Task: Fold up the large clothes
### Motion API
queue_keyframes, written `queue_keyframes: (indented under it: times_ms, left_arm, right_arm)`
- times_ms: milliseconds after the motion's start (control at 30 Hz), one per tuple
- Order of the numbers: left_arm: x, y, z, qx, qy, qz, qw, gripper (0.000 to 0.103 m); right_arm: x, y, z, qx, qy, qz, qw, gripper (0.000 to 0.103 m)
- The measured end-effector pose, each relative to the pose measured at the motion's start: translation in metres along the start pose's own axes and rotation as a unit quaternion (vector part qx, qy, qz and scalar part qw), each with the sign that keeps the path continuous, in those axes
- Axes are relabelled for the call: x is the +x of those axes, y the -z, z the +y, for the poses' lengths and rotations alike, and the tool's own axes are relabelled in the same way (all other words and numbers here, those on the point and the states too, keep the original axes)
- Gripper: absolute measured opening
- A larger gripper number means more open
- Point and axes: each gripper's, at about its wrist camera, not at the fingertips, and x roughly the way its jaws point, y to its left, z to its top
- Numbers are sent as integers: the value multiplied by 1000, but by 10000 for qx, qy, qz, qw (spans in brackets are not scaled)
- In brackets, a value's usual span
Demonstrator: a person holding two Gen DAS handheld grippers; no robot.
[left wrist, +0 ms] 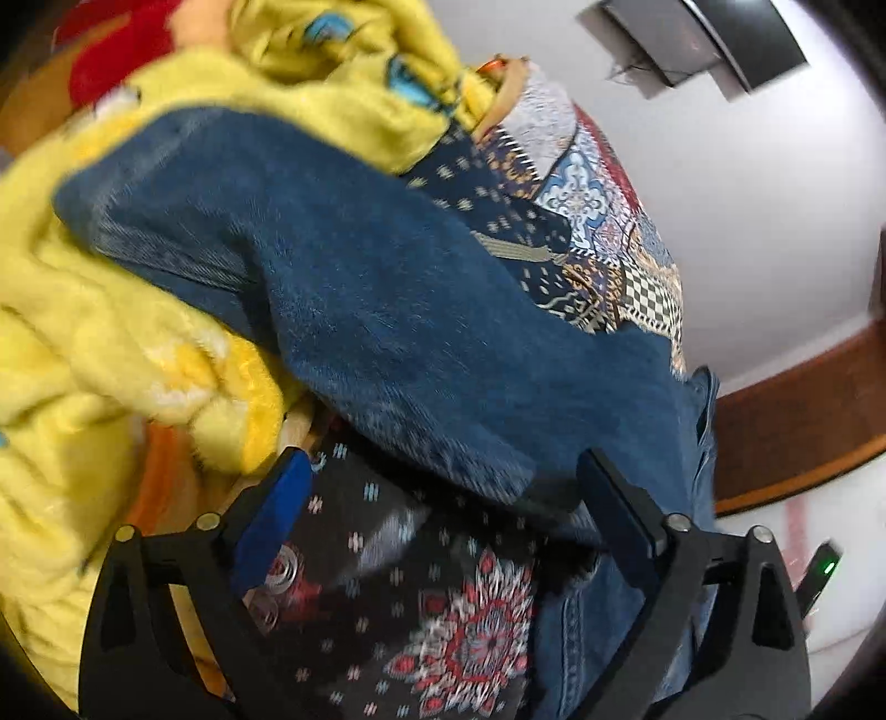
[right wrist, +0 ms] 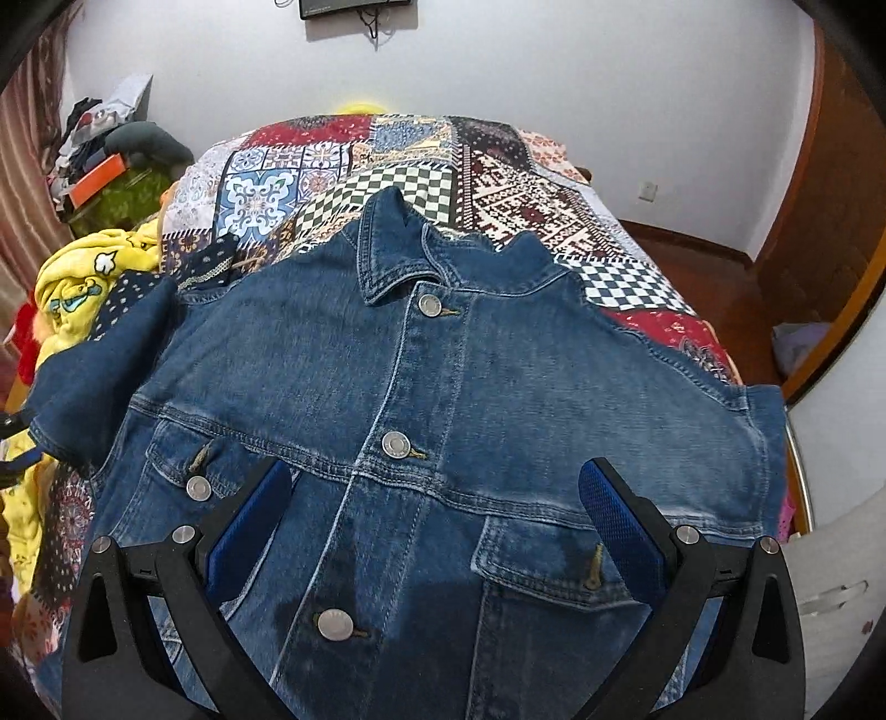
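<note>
Denim jacket (right wrist: 443, 387), dark blue with silver metal snap buttons (right wrist: 395, 445), lay front-up and buttoned on a bed covered by a multicoloured patchwork quilt (right wrist: 387, 160). Its collar pointed toward the white wall at the far end of the bed. Two flap chest pockets were visible, one on each side of the button placket. In the right wrist view, the sleeve on the left of the picture (right wrist: 99, 365) lay out sideways over the quilt's edge, toward a crumpled yellow fleece garment (right wrist: 83, 277) with cartoon prints.

Right gripper (right wrist: 437, 509) hovered above the jacket's lower chest, jaws spread wide, holding nothing; its blue-padded fingers (right wrist: 614, 515) framed the placket and the nearer pocket flap.

Left gripper (left wrist: 443, 487) was also spread wide and held nothing. The blue denim sleeve (left wrist: 360, 310) ran diagonally across its view, the cuff end lying between the fingers (left wrist: 282, 498); contact with either pad could not be determined. The view was motion-blurred. Yellow fleece (left wrist: 83, 343) lay beside the sleeve, with the dark patterned quilt (left wrist: 432, 626) below it.

A dark wall-mounted screen (right wrist: 354, 6) was at the top of the right wrist view.
</note>
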Motion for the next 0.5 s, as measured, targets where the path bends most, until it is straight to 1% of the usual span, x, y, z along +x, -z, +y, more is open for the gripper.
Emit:
queue_keyframes:
  times_ms: [67,100,133,167,233,300,333,367,400,433,500]
  left_arm:
    - [12,-9,8,-217,8,39,9998,93]
    - [18,-15,12,-294,-28,39,9996,88]
    - [22,-19,15,-338,-82,35,9994,80]
    - [27,-23,19,-422,-228,53,9988,75]
    - [32,-28,22,-482,-358,95,9981,58]
    - [33,-30,16,-223,-504,66,9985,48]
    - [30,-30,8,19,-723,-20,9974,41]
    - [27,-31,1,189,-858,-96,9961,36]
    - [22,-32,-8,422,-1046,-204,9934,28]
    - [18,-33,-17,610,-1184,-295,9907,25]
    - [2,-36,-36,943,-1344,-539,9849,25]
  right_arm:
    - [1,0,0,5,-36,37,10000,103]
    - [4,-3,0,-1,-34,47,10000,103]
    - [5,-4,-1,8,-45,61,10000,103]
    - [4,-3,-2,29,-63,69,10000,103]
    - [5,-6,-3,49,-59,82,9999,103]
    - [5,-6,-4,90,-92,105,9999,103]
    - [5,-6,-6,109,-110,130,9998,103]
    - [5,-6,-6,120,-118,143,9998,103]
    - [4,-5,-7,130,-121,151,9997,103]
    - [3,-5,-8,138,-128,154,9997,103]
    - [-1,-4,-9,143,-152,149,9997,103]
